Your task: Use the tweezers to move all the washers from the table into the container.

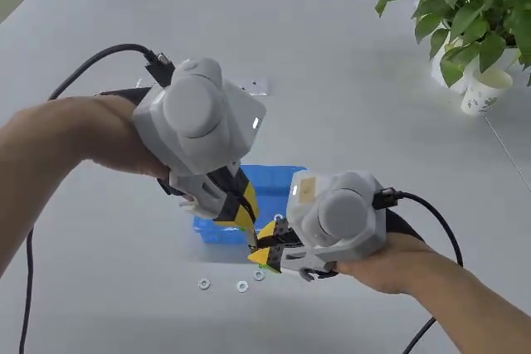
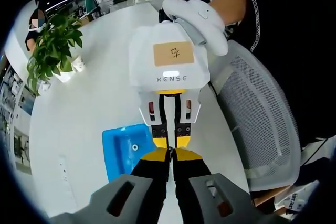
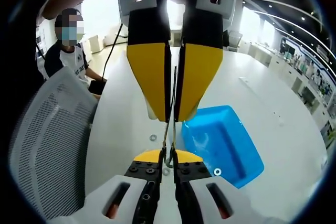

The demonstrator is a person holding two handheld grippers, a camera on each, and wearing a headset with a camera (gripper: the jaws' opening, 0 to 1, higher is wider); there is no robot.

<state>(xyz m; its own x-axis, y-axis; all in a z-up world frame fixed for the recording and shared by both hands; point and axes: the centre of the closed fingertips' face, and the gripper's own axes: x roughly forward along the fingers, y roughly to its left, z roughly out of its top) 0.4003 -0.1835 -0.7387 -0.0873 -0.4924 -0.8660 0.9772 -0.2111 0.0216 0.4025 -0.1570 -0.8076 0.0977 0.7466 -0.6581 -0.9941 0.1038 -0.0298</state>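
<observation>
1. Meeting tip to tip above the pale grey desk, the left claw and right claw both stand narrow, each pinching the thin metal tweezers.
2. In the right gripper view the tweezers' long axis runs 12 to 6 o'clock, claw to claw.
3. Three small silver ring washers lie loose on the desk at 7 o'clock of the claws, the right claw nearer.
4. The blue rectangular plastic container sits just behind at 11 o'clock, one washer inside; bare desk toward 6 o'clock likely leaves room for a downward reach.

Blue container, silver washers, silver tweezers, white table, green plant
</observation>
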